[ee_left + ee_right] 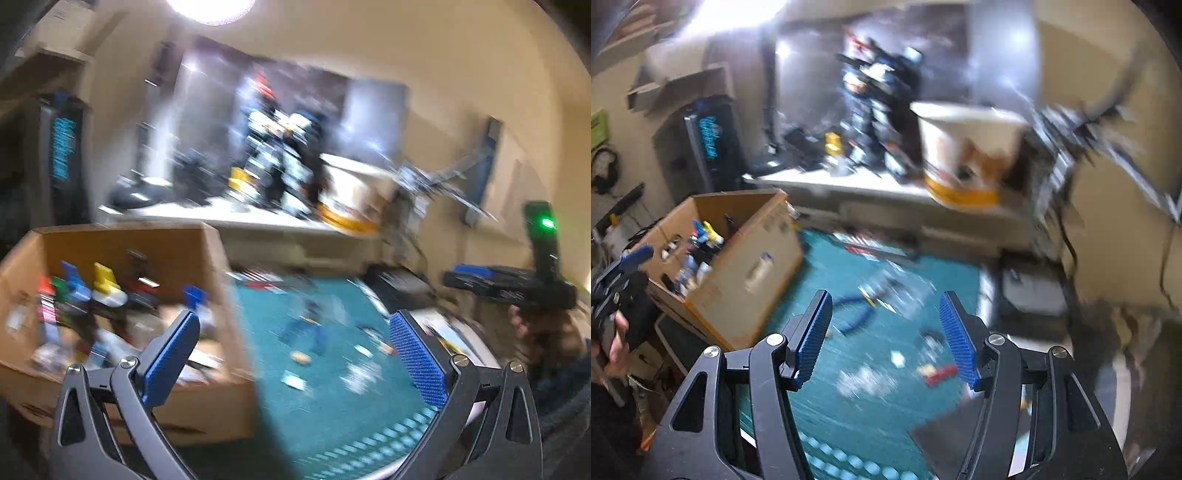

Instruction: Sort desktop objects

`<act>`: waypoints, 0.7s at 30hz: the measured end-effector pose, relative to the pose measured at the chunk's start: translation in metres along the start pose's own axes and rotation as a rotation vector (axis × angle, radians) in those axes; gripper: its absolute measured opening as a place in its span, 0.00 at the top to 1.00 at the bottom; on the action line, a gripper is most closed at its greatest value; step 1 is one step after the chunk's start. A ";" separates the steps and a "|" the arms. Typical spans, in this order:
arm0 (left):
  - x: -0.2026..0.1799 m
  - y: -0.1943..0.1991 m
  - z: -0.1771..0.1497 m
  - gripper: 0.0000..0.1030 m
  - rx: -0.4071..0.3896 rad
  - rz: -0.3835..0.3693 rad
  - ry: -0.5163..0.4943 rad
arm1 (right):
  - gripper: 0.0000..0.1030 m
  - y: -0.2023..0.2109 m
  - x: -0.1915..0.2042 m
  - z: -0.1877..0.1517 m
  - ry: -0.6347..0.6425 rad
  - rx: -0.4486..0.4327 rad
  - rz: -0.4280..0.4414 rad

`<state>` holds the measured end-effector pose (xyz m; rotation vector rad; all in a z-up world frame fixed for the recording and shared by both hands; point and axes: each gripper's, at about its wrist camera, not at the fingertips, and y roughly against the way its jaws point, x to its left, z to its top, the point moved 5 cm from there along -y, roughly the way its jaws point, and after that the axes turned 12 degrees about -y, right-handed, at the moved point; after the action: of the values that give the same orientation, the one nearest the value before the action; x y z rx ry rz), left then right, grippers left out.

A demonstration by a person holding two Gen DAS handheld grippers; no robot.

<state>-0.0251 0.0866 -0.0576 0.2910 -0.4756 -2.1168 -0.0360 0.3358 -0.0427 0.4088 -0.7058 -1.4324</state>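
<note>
Both views are blurred by motion. My left gripper point(293, 325) is open and empty, raised above the teal mat point(332, 406). My right gripper point(884, 306) is open and empty above the same mat point(849, 417). Small loose items lie scattered on the mat: a blue cable or tool point(855, 317), a red and yellow piece point(938, 373), white scraps point(897, 358). A cardboard box point(207, 398) at the left holds several coloured clips and small things; it also shows in the right wrist view point(753, 273). The right gripper shows at the right edge of the left wrist view point(509, 284).
A white shelf point(871, 184) behind the mat carries a robot figure point(882, 110) and a white and yellow tub point(967, 155). A dark case point(705, 140) stands at the back left. A dark flat object point(945, 435) lies on the mat's near right.
</note>
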 end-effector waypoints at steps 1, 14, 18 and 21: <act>-0.013 -0.009 -0.007 0.00 0.009 -0.026 0.004 | 0.44 -0.002 -0.012 -0.007 -0.013 0.012 -0.011; -0.054 -0.112 -0.053 0.00 0.218 0.149 -0.068 | 0.52 -0.041 -0.079 -0.080 -0.138 0.042 -0.200; -0.052 -0.115 -0.052 0.00 0.208 0.195 -0.057 | 0.52 -0.050 -0.073 -0.089 -0.156 0.034 -0.206; -0.052 -0.111 -0.049 0.00 0.190 0.231 -0.060 | 0.52 -0.052 -0.066 -0.092 -0.158 0.027 -0.203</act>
<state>-0.0597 0.1752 -0.1486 0.2673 -0.7133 -1.8628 -0.0137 0.3806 -0.1565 0.4002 -0.8301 -1.6619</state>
